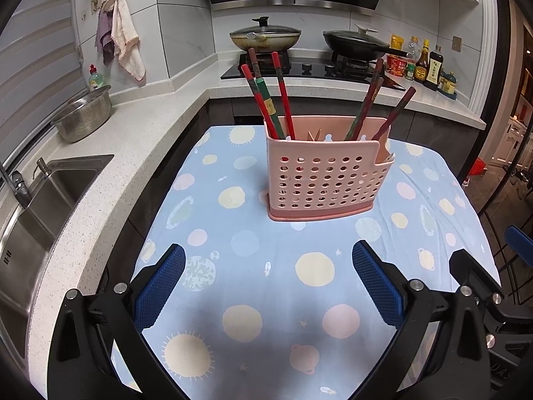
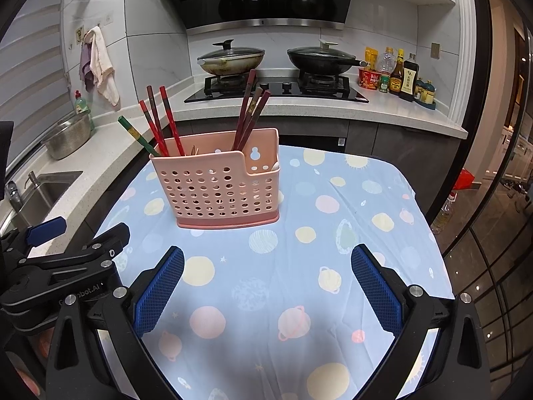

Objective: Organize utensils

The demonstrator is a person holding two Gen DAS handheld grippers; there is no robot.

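Holding both grippers back at the near edge of the table [image 1: 266,340], I find left gripper [image 1: 268,286] and right gripper [image 2: 267,288] empty, jaws wide. Pink holder [image 1: 324,180] stands far-centre, chopsticks [image 1: 266,100] inside in two leaning clusters. Sorting appears largely done; next I would regroup them.
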